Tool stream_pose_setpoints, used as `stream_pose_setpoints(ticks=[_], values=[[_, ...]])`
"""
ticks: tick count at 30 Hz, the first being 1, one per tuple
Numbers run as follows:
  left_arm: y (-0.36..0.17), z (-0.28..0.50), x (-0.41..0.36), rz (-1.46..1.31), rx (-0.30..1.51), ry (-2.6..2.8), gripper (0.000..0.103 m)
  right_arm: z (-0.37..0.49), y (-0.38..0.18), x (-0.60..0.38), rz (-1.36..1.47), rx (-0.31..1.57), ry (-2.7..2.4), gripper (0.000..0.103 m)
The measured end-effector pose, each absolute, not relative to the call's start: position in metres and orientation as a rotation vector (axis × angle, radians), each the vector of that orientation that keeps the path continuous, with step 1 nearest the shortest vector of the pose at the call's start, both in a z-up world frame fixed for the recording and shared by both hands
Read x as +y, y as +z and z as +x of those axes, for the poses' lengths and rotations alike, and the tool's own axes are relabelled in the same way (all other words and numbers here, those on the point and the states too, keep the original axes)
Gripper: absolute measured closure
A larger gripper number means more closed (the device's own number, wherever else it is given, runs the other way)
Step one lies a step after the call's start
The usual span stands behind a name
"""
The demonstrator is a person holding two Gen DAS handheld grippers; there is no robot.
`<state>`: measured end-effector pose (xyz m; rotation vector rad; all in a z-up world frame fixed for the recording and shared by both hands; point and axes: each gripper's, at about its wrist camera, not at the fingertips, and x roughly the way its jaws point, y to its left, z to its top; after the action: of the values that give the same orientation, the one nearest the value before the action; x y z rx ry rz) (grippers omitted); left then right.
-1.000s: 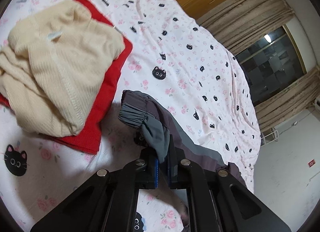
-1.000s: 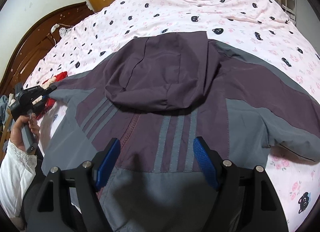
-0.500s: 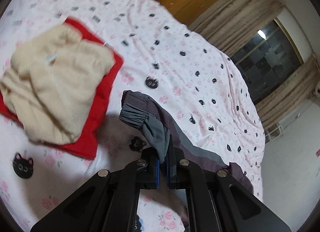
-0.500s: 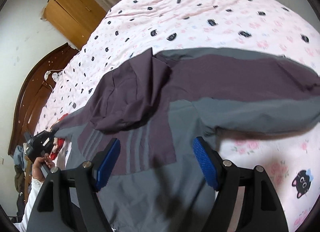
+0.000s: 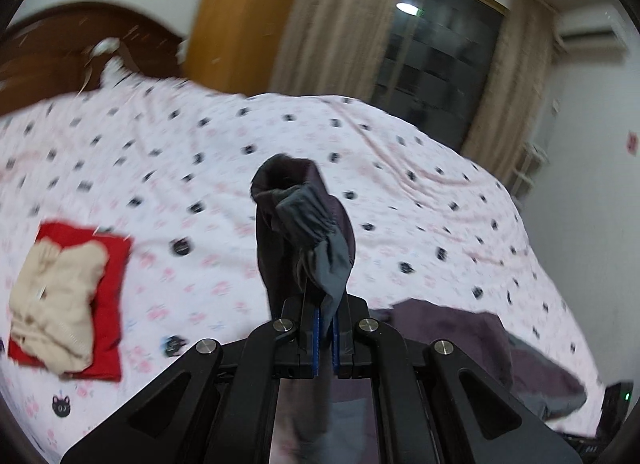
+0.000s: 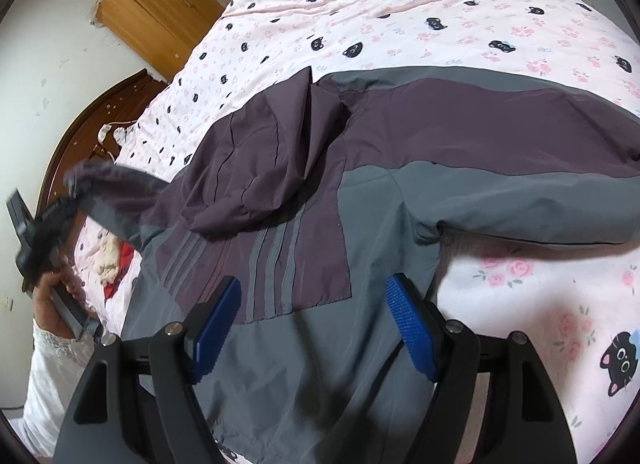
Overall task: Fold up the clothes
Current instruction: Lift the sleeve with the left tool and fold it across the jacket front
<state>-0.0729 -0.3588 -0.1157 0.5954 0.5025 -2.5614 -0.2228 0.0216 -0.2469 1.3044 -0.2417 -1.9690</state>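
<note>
Pinching the elastic-cuffed sleeve (image 5: 308, 232) of the purple and grey hooded windbreaker jacket (image 6: 320, 167), my left claw (image 5: 325, 328) has its blue pads pressed together on the fabric, and the cuff stands up just ahead of the fingertips. The jacket body lies spread on the pink cat-print bedsheet (image 6: 440, 15), hood flopped over its chest stripes, the other sleeve stretched out to the right of my right claw (image 6: 316, 324). That right claw hangs over the grey hem with its jaws wide apart and nothing between them.

Compared with a second ago, my left claw has lifted and tilted up: the sleeve now rises off the bed, and the cream knitted sweater (image 5: 56, 304) on the folded red garment (image 5: 110, 264) has dropped away to the lower left.

Only the left view shows the dark window (image 5: 436, 59) and beige curtains (image 5: 332, 19); only the right view shows the whole jacket and my left hand (image 6: 60, 296) on its handle.
</note>
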Motion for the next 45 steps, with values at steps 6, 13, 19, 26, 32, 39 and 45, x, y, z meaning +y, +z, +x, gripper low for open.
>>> stream_pose_setpoints(ticks=[6, 13, 19, 26, 32, 39, 45], values=[[-0.113, -0.108, -0.297, 0.699, 0.338, -2.65, 0.1, -0.216, -0.252, 0.017, 1.286, -0.174, -1.937, 0.026], [-0.129, -0.147, -0.239, 0.852, 0.15, -2.686, 0.1, -0.206, -0.257, 0.014, 1.249, -0.058, -1.94, 0.025], [-0.157, -0.176, -0.203, 1.013, -0.008, -2.645, 0.1, -0.204, -0.26, 0.015, 1.241, -0.048, -1.927, 0.026], [-0.199, -0.198, -0.171, 1.219, -0.193, -2.553, 0.1, -0.204, -0.263, 0.017, 1.235, -0.052, -1.913, 0.025], [-0.207, -0.191, -0.158, 1.235, -0.313, -2.529, 0.1, -0.206, -0.265, 0.017, 1.228, -0.052, -1.9, 0.023], [-0.2, -0.172, -0.14, 1.182, -0.572, -2.585, 0.1, -0.207, -0.267, 0.016, 1.225, -0.048, -1.89, 0.021], [-0.202, -0.16, -0.129, 1.254, -0.755, -2.655, 0.099, -0.207, -0.268, 0.016, 1.222, -0.047, -1.888, 0.021]])
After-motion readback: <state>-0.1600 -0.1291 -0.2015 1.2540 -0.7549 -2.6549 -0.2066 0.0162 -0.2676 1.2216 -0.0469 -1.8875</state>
